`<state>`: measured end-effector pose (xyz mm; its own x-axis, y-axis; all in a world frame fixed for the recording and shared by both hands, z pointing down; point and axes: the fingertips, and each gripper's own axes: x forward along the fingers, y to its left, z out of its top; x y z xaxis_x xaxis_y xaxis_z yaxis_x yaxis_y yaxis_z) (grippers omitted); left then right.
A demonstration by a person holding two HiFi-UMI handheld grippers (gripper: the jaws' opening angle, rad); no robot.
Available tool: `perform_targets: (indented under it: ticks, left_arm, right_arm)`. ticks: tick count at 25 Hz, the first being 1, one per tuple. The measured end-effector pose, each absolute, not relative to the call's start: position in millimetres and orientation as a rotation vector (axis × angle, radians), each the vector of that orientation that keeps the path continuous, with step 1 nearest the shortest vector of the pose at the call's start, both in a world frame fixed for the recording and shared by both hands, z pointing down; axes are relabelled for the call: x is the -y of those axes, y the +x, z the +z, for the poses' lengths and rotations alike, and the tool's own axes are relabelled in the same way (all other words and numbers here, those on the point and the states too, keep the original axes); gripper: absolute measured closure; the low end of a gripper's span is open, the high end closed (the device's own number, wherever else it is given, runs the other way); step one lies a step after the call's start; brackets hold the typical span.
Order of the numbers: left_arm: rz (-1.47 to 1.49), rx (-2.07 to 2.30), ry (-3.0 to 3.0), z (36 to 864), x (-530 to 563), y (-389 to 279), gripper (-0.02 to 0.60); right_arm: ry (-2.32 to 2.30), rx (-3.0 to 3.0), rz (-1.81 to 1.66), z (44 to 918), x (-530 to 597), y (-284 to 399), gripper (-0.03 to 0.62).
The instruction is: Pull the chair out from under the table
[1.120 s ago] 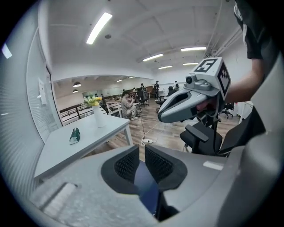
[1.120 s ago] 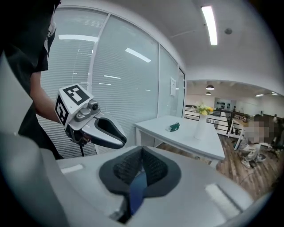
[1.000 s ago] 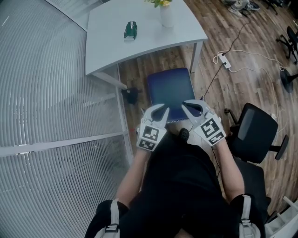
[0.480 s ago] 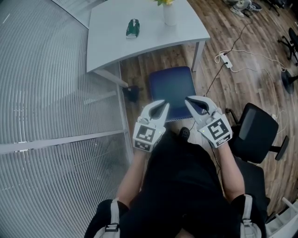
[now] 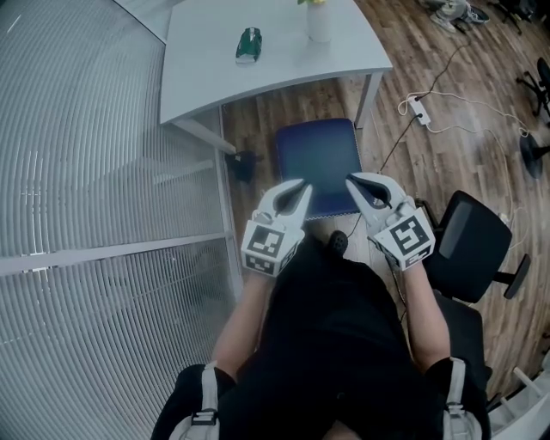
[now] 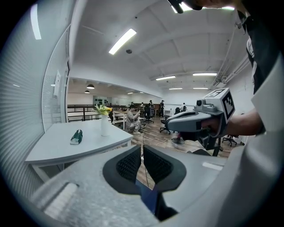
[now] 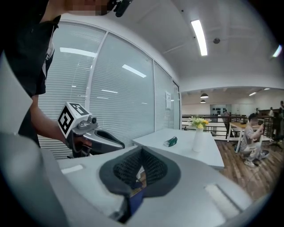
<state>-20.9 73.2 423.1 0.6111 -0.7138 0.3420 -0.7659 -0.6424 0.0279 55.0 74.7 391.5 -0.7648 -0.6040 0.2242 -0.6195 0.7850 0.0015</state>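
— Where does the chair stand now, and does anything hold it?

— Nothing holds it. From the left I see the glass wall (image 5: 86,172), then the bench (image 5: 206,60) with a small green thing (image 5: 249,45) and a vase (image 5: 319,24) on it. The chair (image 5: 316,163) stands on the floor between the bench and the person. Its blue seat already looks free of the bench top. Only the far edge is near the bench leg (image 5: 364,101).

— And the grippers?

— The left gripper (image 5: 302,189) hangs over the near left corner of the seat and does not seem to touch it. Its jaws have just been closing. Only a thin slit is between the pads (image 6: 129,165), and nothing is in it. The right gripper (image 5: 354,185) hangs over the near right corner. It is closed completely and also empty.

— So what can go wrong from here?

— I think three things. With such jaws, neither gripper can take the seat edge, so a pull would only slide over it. If one side catches alone, the chair may turn and knock the bench leg, and then the vase could fall. To the right, a black office chair (image 5: 468,245) stands near the person, and a socket strip (image 5: 418,110) lies on the floor further off. A long pull may run into the person's legs or that chair.
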Motion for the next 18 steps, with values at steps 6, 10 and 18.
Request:
perform_targets:
  ticks: [6, 10, 18]
  left_arm:
    - [0.42, 1.215, 2.703, 415.4, -76.5, -12.8, 0.555]
    - [0.423, 1.217, 2.71, 414.9, -73.2, -12.5, 0.555]
    - [0.408, 1.188, 2.744, 414.6, -81.4, -3.7, 0.555]
  right_arm:
    - [1.005, 2.74, 0.122, 389.5, -74.1, 64.9, 0.595]
    - [1.004, 2.733, 0.144, 395.1, -73.9, 66.5, 0.594]
    - [1.008, 2.738, 0.142, 395.7, -75.3, 69.8, 0.594]
